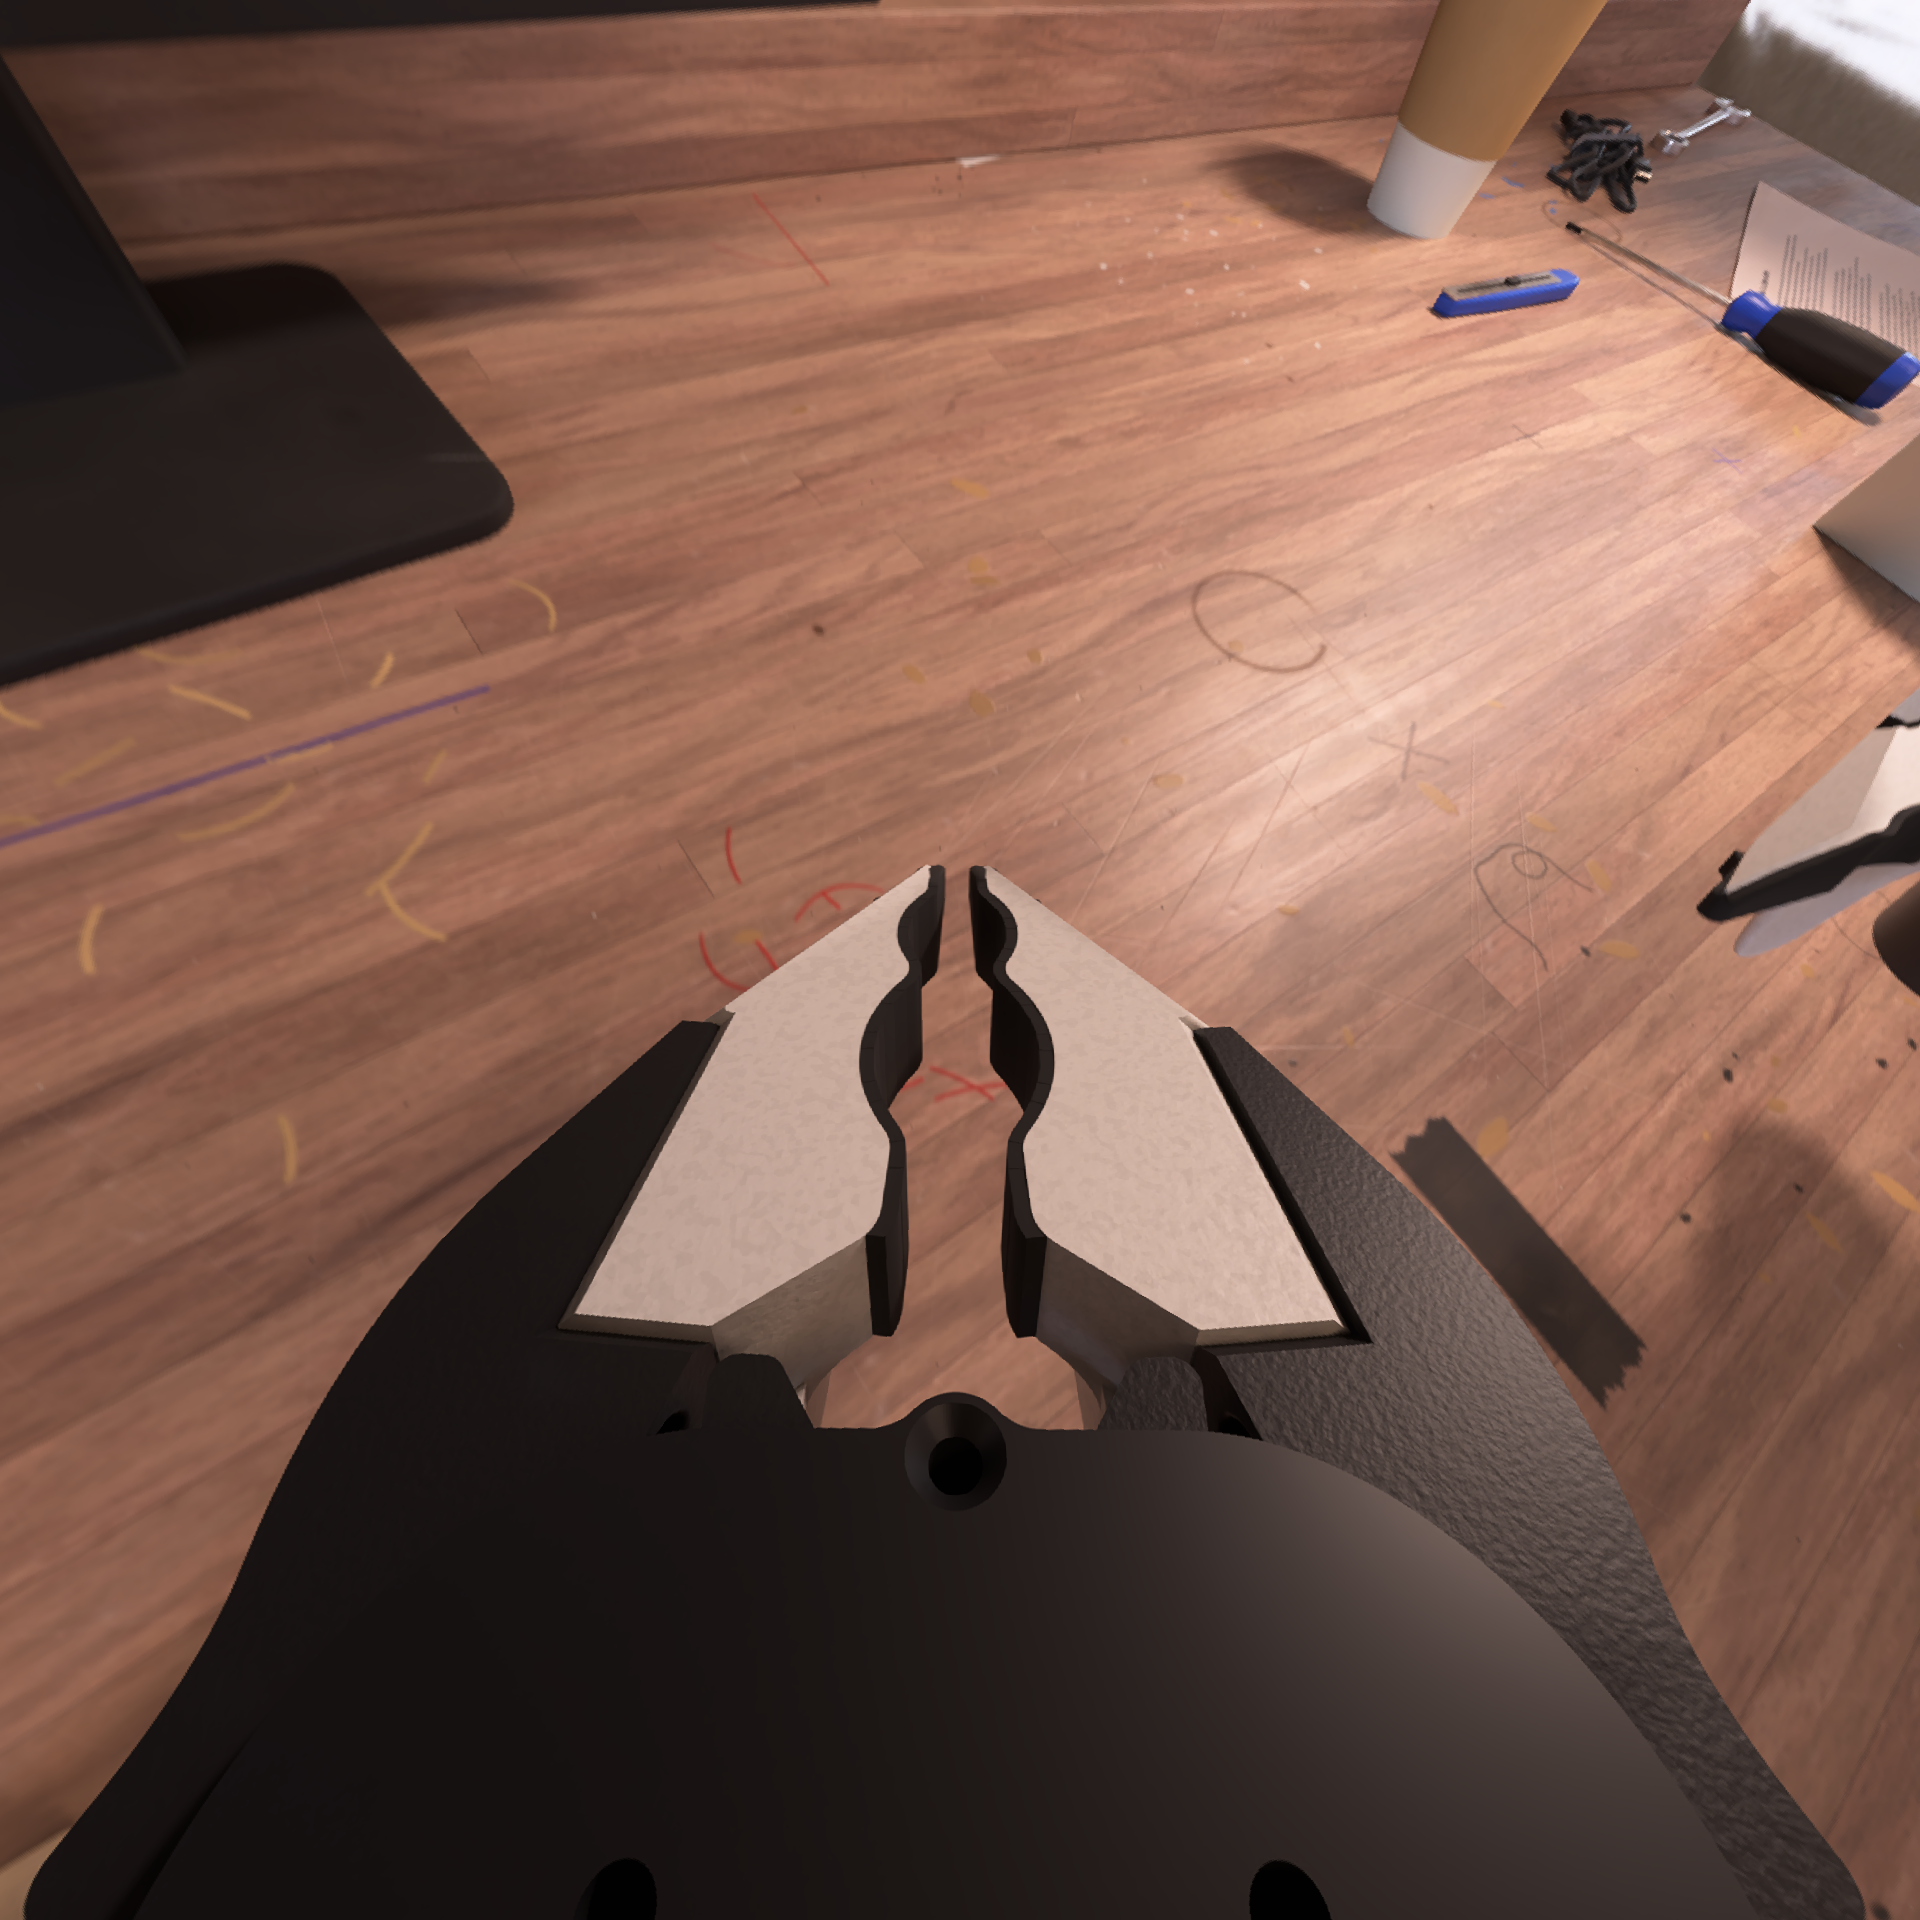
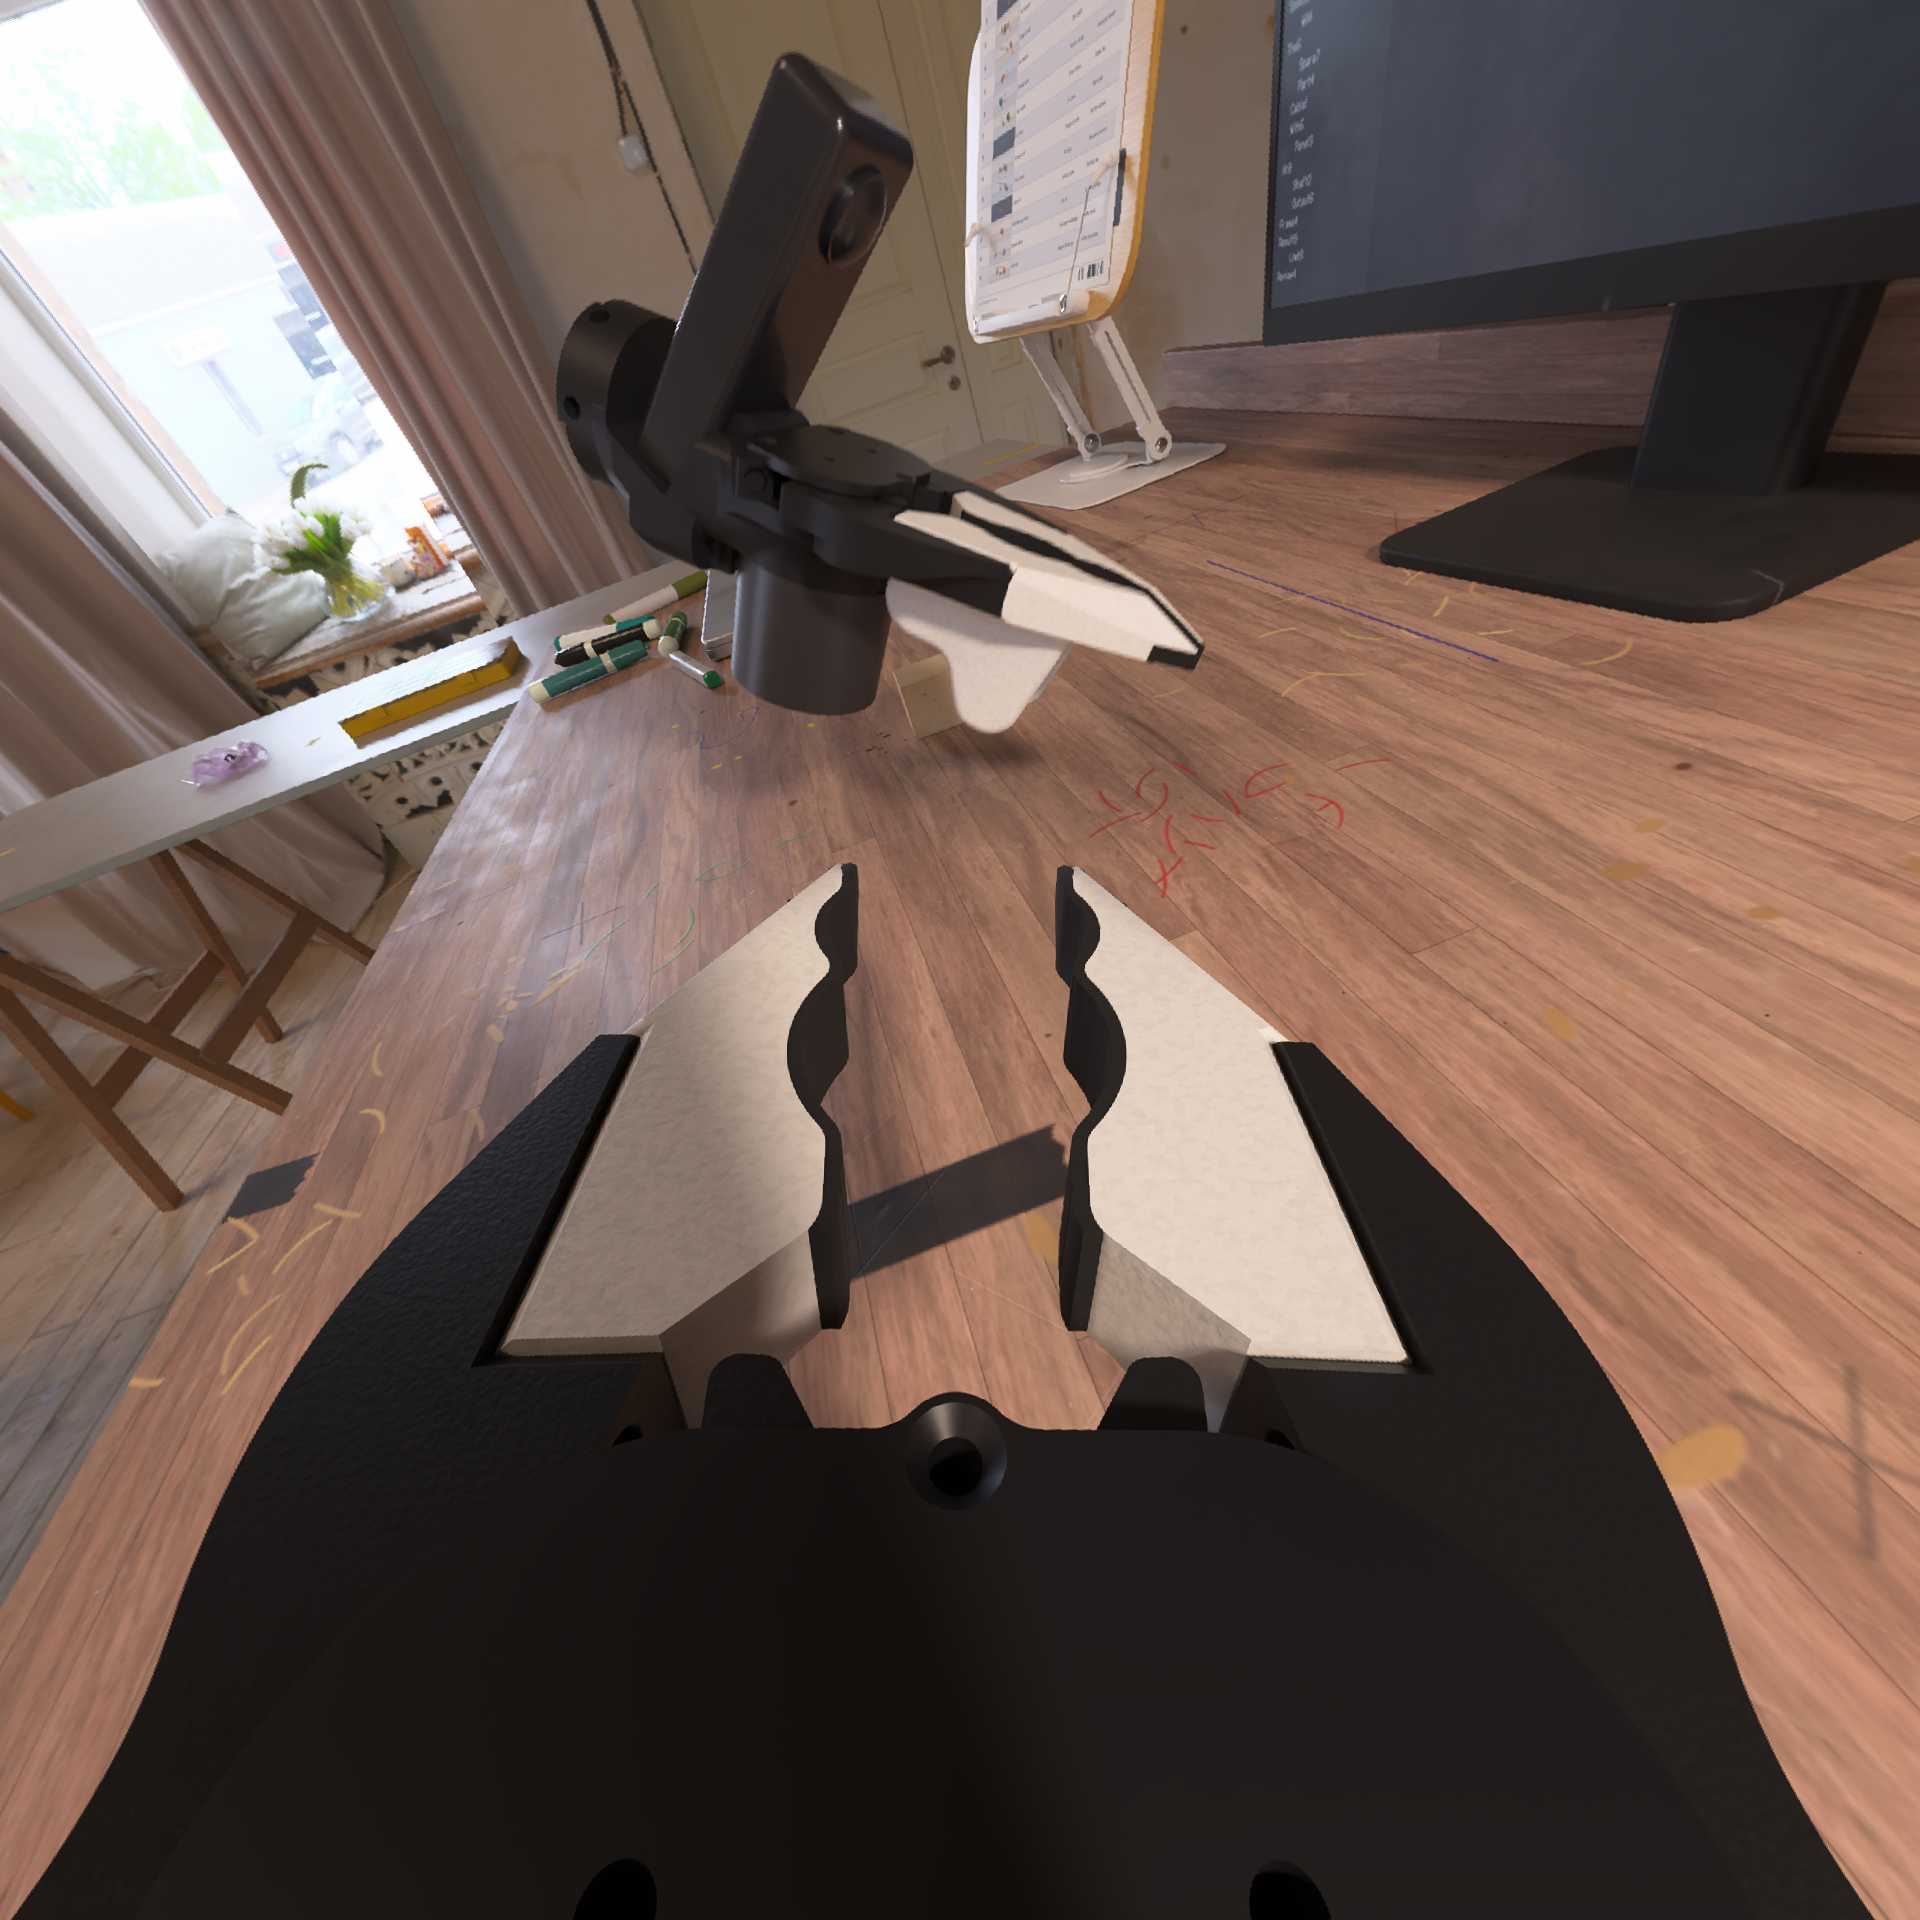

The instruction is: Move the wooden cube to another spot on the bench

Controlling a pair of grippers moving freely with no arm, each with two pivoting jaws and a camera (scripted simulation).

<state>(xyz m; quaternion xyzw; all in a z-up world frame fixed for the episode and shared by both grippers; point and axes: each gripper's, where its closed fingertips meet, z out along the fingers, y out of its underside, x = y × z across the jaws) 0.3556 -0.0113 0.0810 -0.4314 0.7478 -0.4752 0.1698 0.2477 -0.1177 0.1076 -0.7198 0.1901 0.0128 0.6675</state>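
Wooden cube [image 2: 928,698] sits on the bench [image 2: 1455,1039], far from the right gripper [image 2: 956,883] and half hidden behind the left gripper [image 1: 954,883]. Left is clenched and empty, right released. Reaching seems to come next: right must advance and straddle the cube.

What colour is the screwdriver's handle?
The screwdriver handle is black with blue ends, best seen in the left wrist view.

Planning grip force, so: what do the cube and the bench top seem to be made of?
Cube: pale, matte, seemingly unfinished light wood; grain too small to tell, partly hidden behind the left gripper. Bench top: reddish-brown wood planks, visible grain and slight sheen, scuffed with marks.
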